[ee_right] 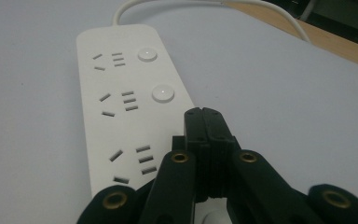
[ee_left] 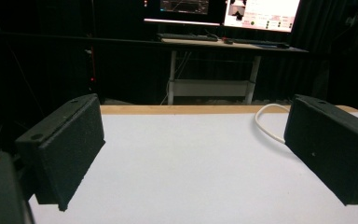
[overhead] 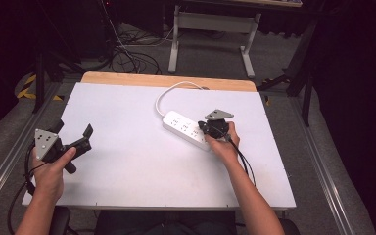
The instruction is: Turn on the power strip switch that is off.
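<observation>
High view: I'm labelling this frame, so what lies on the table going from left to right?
Left gripper, jaws apart, in the person's left hand → bare white table top → white power strip → right gripper, jaws closed, over the strip's near end.

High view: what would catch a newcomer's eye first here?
A white power strip lies right of centre on the white table, its cord looping toward the far edge. The right gripper, jaws shut, is down over the strip's near end, by its round buttons. The left gripper is at the table's left edge, jaws wide open, nothing between them.
</observation>
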